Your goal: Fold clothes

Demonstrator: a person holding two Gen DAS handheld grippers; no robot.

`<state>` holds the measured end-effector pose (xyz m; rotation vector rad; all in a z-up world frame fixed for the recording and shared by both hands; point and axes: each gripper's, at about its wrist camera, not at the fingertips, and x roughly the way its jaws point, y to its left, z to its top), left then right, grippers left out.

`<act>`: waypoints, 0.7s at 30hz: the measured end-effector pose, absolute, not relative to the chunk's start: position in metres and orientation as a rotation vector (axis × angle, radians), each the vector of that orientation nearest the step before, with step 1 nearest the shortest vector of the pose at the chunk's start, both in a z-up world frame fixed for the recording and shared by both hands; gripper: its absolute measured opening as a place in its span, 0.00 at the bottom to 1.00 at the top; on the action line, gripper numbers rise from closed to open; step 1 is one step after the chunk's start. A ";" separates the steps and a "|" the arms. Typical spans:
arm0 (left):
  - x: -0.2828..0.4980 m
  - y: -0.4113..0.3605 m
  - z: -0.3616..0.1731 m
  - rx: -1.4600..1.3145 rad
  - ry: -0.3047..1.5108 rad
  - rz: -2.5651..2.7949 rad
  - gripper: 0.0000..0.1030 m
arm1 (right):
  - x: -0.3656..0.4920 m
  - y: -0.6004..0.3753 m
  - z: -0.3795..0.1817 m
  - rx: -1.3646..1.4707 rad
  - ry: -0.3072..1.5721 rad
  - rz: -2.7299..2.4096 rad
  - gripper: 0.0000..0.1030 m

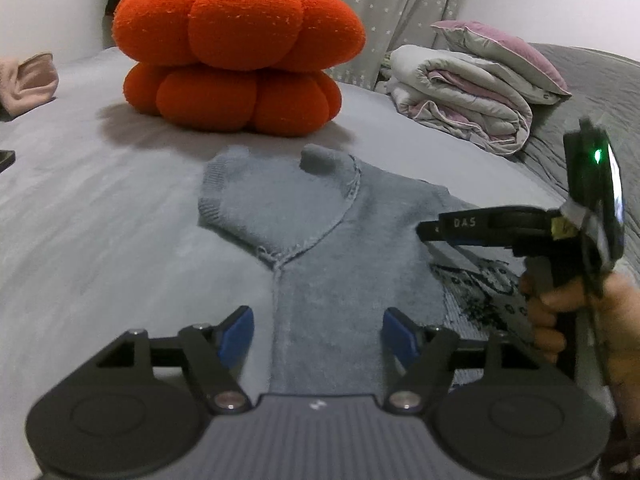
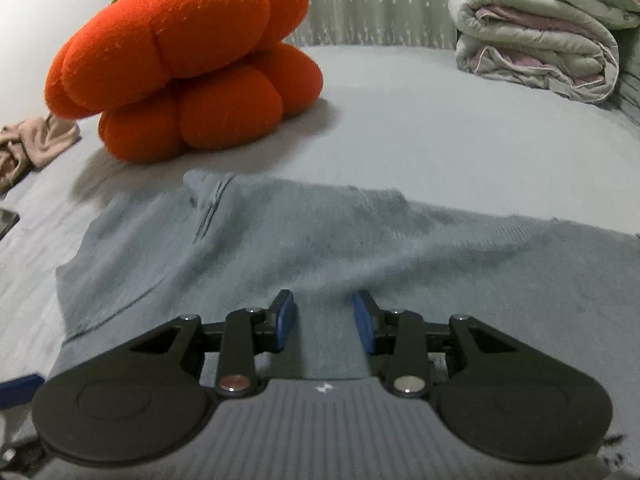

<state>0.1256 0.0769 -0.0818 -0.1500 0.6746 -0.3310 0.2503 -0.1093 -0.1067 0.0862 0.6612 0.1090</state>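
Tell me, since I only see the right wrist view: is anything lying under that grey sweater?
Observer: Yes. The left wrist view shows a black-and-white patterned cloth poking out from under the grey sweater.
Operator: What is holding the gripper I look along?
Observer: A bare hand grips the handle of the right gripper.
Operator: And the other gripper?
Observer: The left gripper is open above the lower part of the sweater.
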 end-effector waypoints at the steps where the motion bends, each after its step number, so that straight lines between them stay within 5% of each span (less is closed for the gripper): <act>1: 0.127 0.077 -0.081 -0.148 0.682 -0.332 0.71 | 0.250 -0.111 -0.109 0.096 0.645 0.113 0.40; 8: 0.163 0.088 -0.075 -0.133 0.720 -0.251 0.71 | 0.250 -0.140 -0.105 0.249 0.645 0.200 0.43; 15: 0.200 0.124 -0.080 -0.452 0.721 -0.215 0.66 | 0.251 -0.157 -0.105 0.396 0.665 0.236 0.43; 21: 0.221 0.140 -0.096 -0.679 0.695 -0.183 0.48 | 0.252 -0.160 -0.106 0.428 0.669 0.240 0.43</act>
